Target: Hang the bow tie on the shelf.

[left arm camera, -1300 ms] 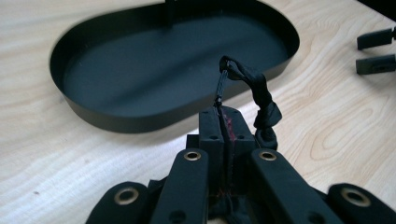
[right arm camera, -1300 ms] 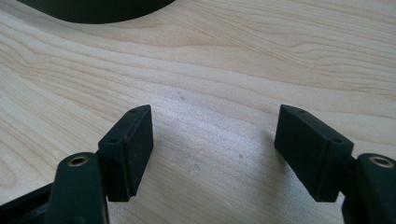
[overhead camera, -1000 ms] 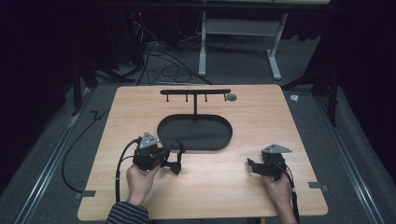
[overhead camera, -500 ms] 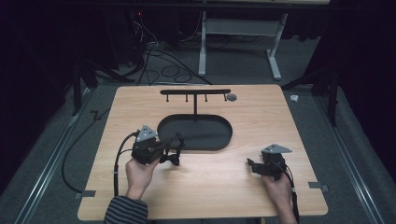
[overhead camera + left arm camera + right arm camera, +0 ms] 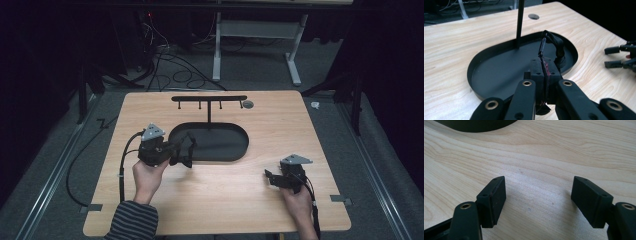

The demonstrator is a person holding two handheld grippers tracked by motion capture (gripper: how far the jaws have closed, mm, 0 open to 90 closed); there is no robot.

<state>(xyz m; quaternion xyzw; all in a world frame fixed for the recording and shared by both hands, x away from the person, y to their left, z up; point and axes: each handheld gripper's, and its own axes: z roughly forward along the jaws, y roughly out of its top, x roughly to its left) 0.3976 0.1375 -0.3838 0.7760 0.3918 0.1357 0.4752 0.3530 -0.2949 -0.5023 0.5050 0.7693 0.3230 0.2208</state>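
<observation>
My left gripper [image 5: 184,151] is shut on a thin black strap [image 5: 190,144] and holds it over the near left rim of the black oval tray [image 5: 222,145]. In the left gripper view the strap [image 5: 559,48] loops up and to the right from the closed gripper [image 5: 543,75], above the tray [image 5: 499,72]. A thin post [image 5: 209,117] rises from the tray's back and carries a crossbar with small hooks [image 5: 200,98]. My right gripper [image 5: 268,176] rests low on the table at the near right, open [image 5: 539,197], with bare wood between its pads.
A round cable hole [image 5: 247,104] sits in the wooden table [image 5: 300,130] behind the crossbar's right end. The left gripper's cable [image 5: 125,150] loops off the table's left side. A metal desk frame [image 5: 260,30] and cables lie on the floor beyond.
My left gripper has moved slightly away from the person with the strap, onto the tray's near left rim. The right gripper has stayed put.
</observation>
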